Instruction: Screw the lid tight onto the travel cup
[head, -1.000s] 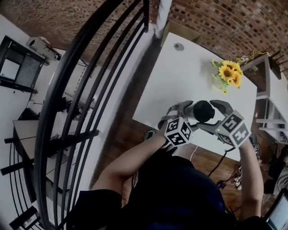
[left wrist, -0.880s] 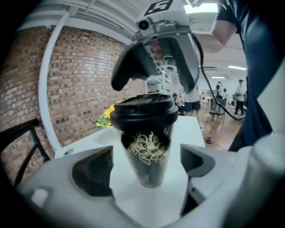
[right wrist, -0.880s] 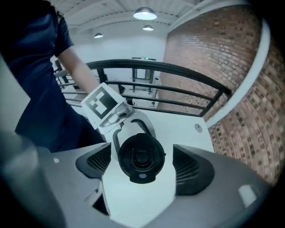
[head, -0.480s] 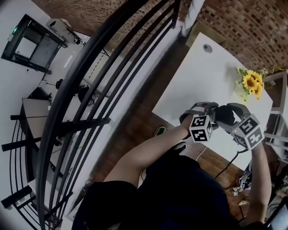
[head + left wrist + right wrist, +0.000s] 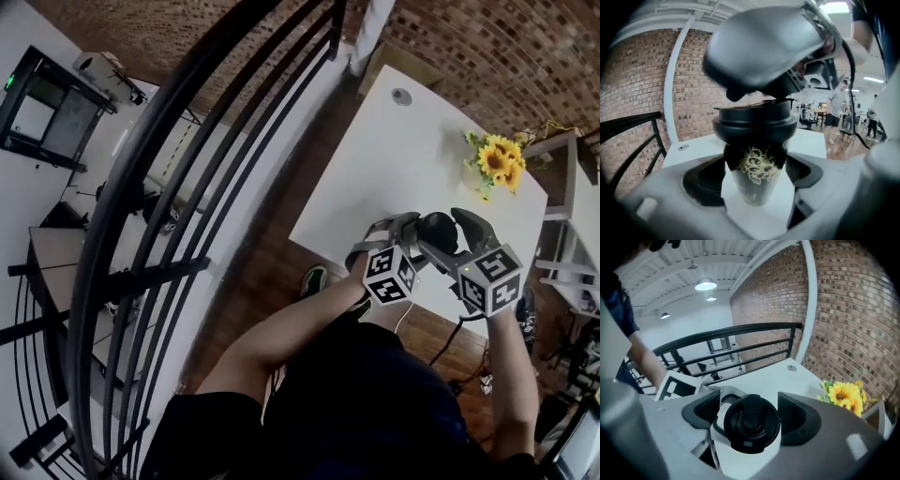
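Jaws of the right gripper (image 5: 747, 416) have just been opening and stand clear around the black screw lid (image 5: 750, 425), while those of the left gripper (image 5: 756, 168), just closing, clamp the pale patterned travel cup (image 5: 755, 187) by the white table's (image 5: 375, 159) near edge: probably re-gripping for another turn.

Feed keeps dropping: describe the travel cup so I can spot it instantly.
Start at the white table beside the brick wall, then go to its near edge, away from the sunflowers. There is the travel cup: a pale tapered body with a gold swirl under a wide black lid, the only cup around.
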The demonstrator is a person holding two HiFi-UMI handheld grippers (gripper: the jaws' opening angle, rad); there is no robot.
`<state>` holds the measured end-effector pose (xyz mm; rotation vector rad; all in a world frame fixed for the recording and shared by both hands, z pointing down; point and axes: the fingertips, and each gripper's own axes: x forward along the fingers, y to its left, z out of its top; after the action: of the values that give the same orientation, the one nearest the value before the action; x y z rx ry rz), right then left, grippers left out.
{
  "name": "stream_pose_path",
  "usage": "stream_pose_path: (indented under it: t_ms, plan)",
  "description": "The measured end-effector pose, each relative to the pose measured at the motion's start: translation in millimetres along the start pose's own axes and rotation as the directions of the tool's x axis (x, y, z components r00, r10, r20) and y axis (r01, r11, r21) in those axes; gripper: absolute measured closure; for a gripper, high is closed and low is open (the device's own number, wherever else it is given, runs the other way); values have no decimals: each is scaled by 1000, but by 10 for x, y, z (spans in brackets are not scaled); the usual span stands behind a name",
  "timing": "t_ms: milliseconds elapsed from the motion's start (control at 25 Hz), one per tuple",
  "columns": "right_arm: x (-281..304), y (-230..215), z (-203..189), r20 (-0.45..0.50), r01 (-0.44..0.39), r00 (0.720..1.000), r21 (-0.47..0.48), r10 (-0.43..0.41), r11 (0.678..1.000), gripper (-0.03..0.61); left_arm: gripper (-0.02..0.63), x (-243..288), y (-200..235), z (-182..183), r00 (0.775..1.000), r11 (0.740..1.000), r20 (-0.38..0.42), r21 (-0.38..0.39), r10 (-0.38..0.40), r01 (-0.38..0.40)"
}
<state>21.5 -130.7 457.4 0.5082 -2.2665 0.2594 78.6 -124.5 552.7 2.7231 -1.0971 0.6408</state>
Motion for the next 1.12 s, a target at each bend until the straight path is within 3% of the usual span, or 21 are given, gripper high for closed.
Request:
stream_pose_path:
  t_ms: [80, 200, 280, 360, 440, 520, 640, 680, 760, 840, 960, 1120]
  plan:
    - [-99, 108, 115, -19, -95, 995, -178, 93, 979, 184, 218, -62, 6, -63, 997, 995, -23, 57, -79, 80]
    - [-218, 151, 89, -168, -203, 975, -415, 145, 887, 173, 216, -81, -10, -106, 984, 968, -80, 184, -158, 170]
    - [-186, 110, -32, -284, -260, 950, -492, 129, 831, 172, 206, -34, -22, -109, 976, 948, -112, 240, -188, 210]
    - [-99, 81, -190, -371, -310, 920, -494, 126, 812, 172, 204, 31, -38, -92, 970, 940, -124, 248, -211, 236]
    - [-23, 67, -333, -403, -330, 904, -451, 140, 829, 177, 210, 73, -51, -71, 970, 945, -118, 228, -213, 235]
    - [-2, 66, -370, -367, -290, 919, -384, 143, 877, 195, 219, 79, -43, -57, 977, 960, -107, 197, -183, 201]
    - [-2, 6, -358, -272, -92, 961, -176, 41, 980, 209, 222, 72, -7, -61, 991, 986, -105, 140, -78, 92]
    - [-3, -27, -374, -243, -10, 970, -88, -12, 996, 209, 224, 70, 2, -65, 994, 993, -107, 113, -33, 45]
    - [-35, -86, -382, -191, 112, 976, 48, -101, 993, 209, 222, 83, 18, -32, 992, 998, -112, 45, 58, -53]
    - [-140, -177, -374, -162, 152, 977, 91, -136, 984, 209, 221, 150, 18, 103, 988, 993, -101, -18, 115, -117]
    - [-313, -322, -432, -183, 107, 979, 59, -94, 993, 209, 215, 264, -80, 306, 997, 998, -62, -39, 45, -47]
    - [-252, -123, -353, -213, -109, 973, -94, 87, 990, 150, 189, 96, -25, 118, 987, 987, -119, 104, -110, 122]
